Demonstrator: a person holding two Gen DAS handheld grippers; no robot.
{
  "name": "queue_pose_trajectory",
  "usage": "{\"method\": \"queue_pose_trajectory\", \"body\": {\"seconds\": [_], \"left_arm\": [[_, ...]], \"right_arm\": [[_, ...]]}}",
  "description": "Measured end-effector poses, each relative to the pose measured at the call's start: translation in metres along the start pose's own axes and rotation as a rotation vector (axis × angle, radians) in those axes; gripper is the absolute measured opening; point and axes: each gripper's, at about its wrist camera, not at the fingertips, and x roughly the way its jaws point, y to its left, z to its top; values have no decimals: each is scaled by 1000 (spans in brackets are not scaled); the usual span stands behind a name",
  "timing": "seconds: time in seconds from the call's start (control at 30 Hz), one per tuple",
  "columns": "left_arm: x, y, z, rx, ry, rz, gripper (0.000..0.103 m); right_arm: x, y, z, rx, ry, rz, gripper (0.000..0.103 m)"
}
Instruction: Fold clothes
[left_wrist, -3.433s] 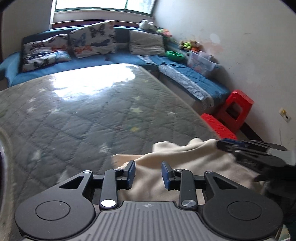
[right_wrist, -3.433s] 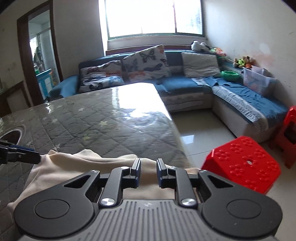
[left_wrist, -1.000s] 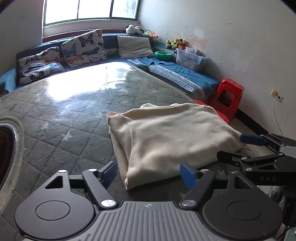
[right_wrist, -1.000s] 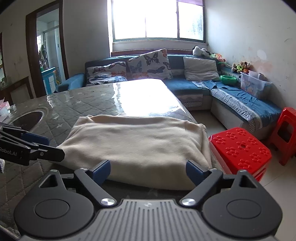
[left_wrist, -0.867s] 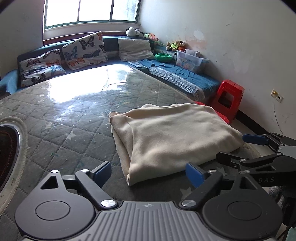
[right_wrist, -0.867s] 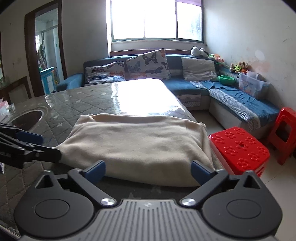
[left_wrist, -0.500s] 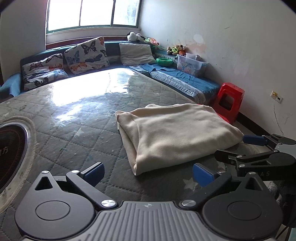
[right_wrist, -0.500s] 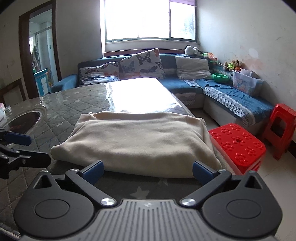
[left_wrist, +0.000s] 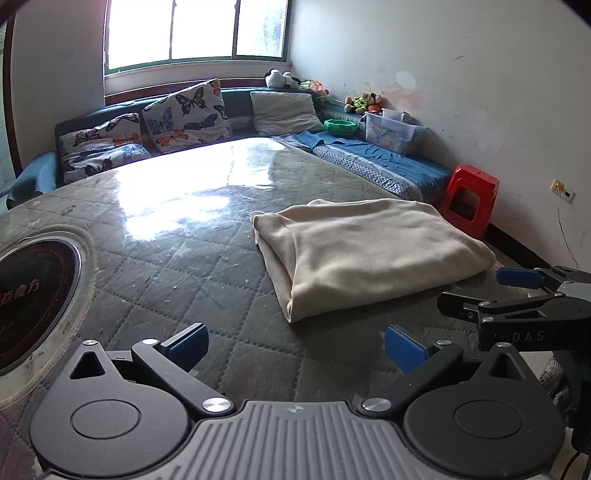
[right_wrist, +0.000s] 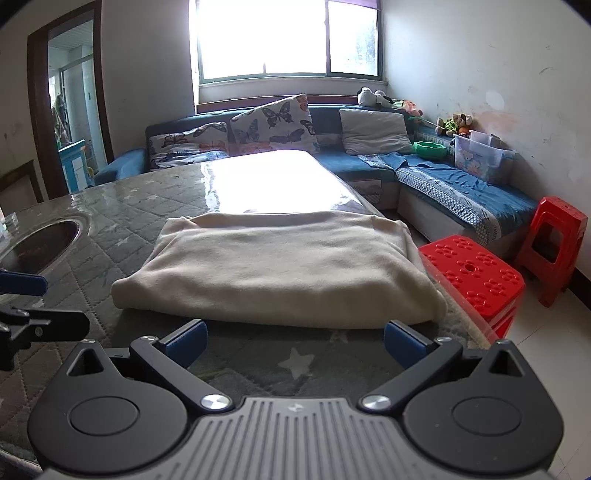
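Surface (left_wrist: 184, 258): large, covered in grey quilted star-print cloth under a glossy clear sheet; strong window glare toward its far edge. A round recessed burner (left_wrist: 33, 291) sits near the left edge.

Garment (right_wrist: 280, 266): cream, soft knit or fleece, lying as a thick flat rectangle of several layers at the near right corner of the surface. Its right side runs along the right edge, just above a red stool (right_wrist: 476, 277) on the floor. The rounded fold line faces the near edge; the layered side edge shows in the left wrist view (left_wrist: 365, 254).

Left hand-held gripper (left_wrist: 295, 343): fingers spread wide, holding nothing, hanging over bare quilt short of the garment's near left corner. Right hand-held gripper (right_wrist: 293, 341): likewise released and empty, just short of the near fold, not touching cloth. Each gripper also shows side-on in the other's view, with its fingers apart.

Judgement on step: a fold appears complete and let go; the bundle lies fairly square and both tools are clear of it. Task looks near its end, unless one more fold across the long axis is wanted.

Next move, if so: pinch all layers at one short end with both grippers, carry that end over to meet the other, keeping edges aligned. Risk: the thick stack slips between the pads, or the bundle slides off the glossy right edge.
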Motion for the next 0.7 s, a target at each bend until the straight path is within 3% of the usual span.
{"method": "queue_pose_trajectory", "body": {"seconds": [0.7], "left_arm": [[-15,-5,-15,-6,-23,6,103]], "right_arm": [[-17,2,-15,52,-13,-16,103]]}}
